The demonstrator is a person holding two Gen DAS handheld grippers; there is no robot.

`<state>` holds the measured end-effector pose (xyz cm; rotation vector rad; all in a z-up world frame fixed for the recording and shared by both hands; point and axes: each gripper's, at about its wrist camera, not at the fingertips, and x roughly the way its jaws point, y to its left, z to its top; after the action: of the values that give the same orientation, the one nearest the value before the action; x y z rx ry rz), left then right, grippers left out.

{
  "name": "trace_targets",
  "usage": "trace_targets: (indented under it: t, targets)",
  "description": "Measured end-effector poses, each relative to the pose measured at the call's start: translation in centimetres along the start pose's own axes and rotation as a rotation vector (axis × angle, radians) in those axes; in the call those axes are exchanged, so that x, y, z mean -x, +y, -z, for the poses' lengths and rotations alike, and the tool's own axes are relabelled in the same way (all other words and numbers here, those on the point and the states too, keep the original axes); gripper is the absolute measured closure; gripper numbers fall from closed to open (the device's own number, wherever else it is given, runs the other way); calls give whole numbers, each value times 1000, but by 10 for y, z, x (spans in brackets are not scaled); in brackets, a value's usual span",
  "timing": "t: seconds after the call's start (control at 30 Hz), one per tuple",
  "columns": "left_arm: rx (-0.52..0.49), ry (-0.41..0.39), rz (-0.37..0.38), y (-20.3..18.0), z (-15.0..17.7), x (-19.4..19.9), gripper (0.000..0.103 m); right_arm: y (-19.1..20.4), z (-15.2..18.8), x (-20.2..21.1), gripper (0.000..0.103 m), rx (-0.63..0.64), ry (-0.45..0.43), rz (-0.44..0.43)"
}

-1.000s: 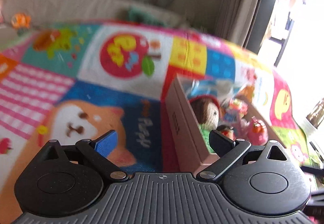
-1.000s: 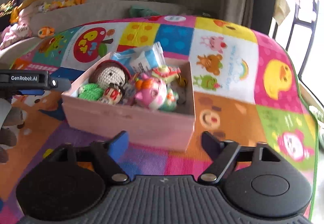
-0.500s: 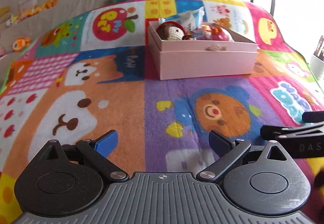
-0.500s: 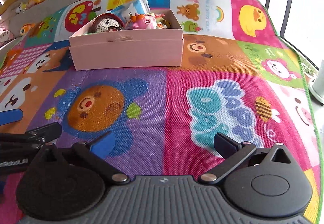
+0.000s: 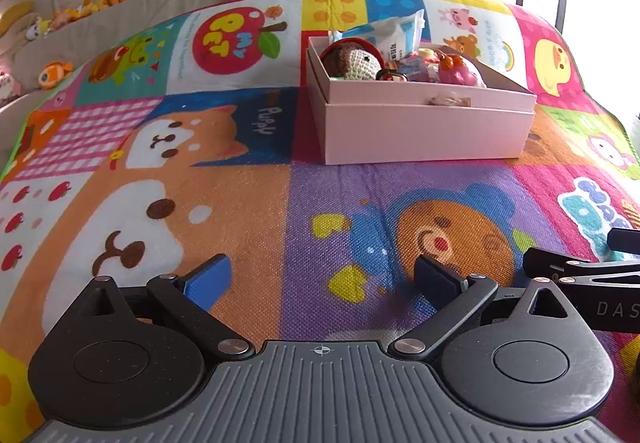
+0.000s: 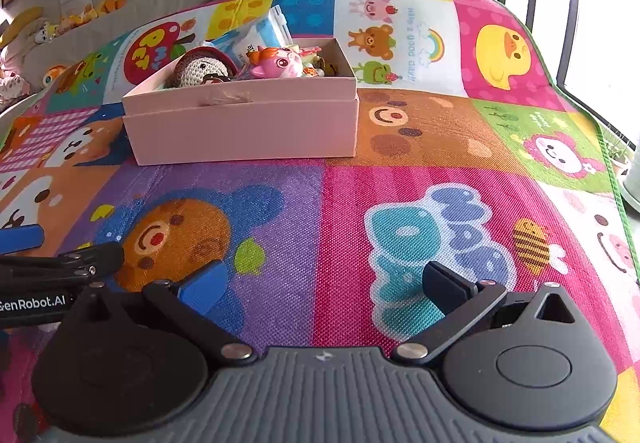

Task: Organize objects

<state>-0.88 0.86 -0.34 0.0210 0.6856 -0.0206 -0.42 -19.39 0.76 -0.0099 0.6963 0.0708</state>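
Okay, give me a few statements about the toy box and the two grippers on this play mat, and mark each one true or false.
1. The pink box sits on the mat. True.
2. The box is empty. False: it holds toys, including a crocheted doll and a pink figure.
3. The right gripper is open with nothing between its fingers. True.
4. The left gripper grips the doll. False: it is open and holds nothing.

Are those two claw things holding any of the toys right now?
No. The left gripper and right gripper both stand open over the play mat, nothing between their fingers. The toys sit in the pink box.
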Motion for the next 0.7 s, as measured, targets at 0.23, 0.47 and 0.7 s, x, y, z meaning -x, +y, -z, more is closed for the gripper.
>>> trace_targets:
  t: [0.23,0.47,0.7]
  targets:
    - [0,0,0,0,0,0,2,-1,0,0,0,1,0,-1]
    - [-1,1,-1,1,0,0,2,0,0,0,0,3,-2,-1]
    - [-1,0,0,1,0,0,2,0,1,-1,0,5,-1,0]
